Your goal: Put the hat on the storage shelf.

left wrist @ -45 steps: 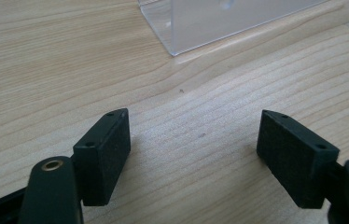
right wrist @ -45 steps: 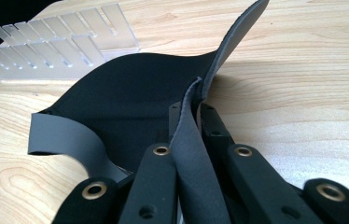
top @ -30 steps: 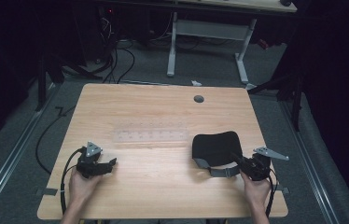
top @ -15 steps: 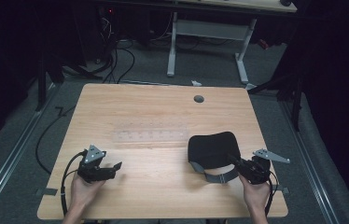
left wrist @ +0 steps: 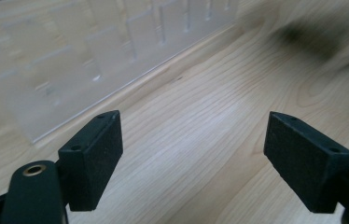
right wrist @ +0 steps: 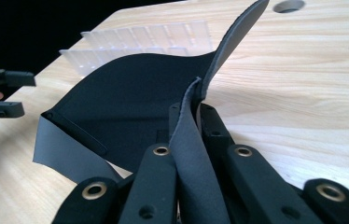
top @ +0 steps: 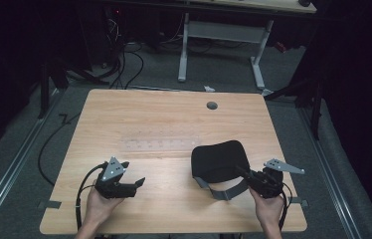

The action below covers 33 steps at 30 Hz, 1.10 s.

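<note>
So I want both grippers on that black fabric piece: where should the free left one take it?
Probably the grey strap that loops off the black fabric piece toward the person. It is a thin, free edge, so the open left gripper could come in level from the left. The right gripper already pinches the other end.

On the wooden worktop (top: 164,124) lies a black pad (top: 220,161) with a grey strap (top: 224,190) looping from its near edge. The right claw (top: 243,175), held in a hand at the lower right, is clamped on the strap just beside the pad. The left claw (top: 137,183) hovers at the lower left, well apart from the pad, its jaws having just been opening with nothing between them. A clear ridged tray (top: 159,145) lies flat between the two, nearer the middle.
</note>
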Each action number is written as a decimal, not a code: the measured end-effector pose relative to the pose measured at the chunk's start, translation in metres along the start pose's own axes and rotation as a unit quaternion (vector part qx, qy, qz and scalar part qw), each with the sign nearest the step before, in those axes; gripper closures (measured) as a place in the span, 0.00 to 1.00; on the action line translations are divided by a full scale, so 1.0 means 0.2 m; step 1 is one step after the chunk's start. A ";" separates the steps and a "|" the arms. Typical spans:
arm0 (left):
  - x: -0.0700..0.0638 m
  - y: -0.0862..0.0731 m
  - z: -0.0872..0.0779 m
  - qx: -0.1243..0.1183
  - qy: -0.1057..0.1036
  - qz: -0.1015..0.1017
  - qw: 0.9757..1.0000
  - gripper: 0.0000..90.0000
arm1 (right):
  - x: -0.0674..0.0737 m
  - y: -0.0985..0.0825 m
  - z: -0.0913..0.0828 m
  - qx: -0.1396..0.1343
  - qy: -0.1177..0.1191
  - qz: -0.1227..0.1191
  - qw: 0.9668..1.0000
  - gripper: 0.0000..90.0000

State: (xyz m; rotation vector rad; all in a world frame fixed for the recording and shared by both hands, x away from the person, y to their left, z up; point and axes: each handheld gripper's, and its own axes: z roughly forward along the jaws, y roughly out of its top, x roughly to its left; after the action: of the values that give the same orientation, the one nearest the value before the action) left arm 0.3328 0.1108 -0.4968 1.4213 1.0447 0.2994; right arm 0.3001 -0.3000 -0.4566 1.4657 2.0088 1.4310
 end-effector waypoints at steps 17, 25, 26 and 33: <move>-0.21 0.00 0.06 0.007 -0.061 0.038 0.997 0.22 | 0.14 0.05 0.11 0.021 0.050 -0.025 0.998 0.96; -0.28 -0.02 0.09 0.009 -0.076 0.062 0.995 0.22 | 0.21 0.08 0.18 0.031 0.071 -0.029 0.997 0.96; -0.29 -0.02 0.09 0.010 -0.077 0.066 0.995 0.22 | 0.21 0.08 0.18 0.033 0.072 -0.031 0.996 0.96; -0.31 -0.03 0.10 0.003 -0.081 0.075 0.994 0.22 | 0.24 0.09 0.23 0.056 0.075 -0.035 0.995 0.96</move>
State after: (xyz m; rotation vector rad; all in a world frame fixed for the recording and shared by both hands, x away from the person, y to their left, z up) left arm 0.3117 0.0514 -0.4801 1.5068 0.8097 0.2847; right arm 0.3198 -0.2344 -0.4486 1.3520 2.2415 1.4610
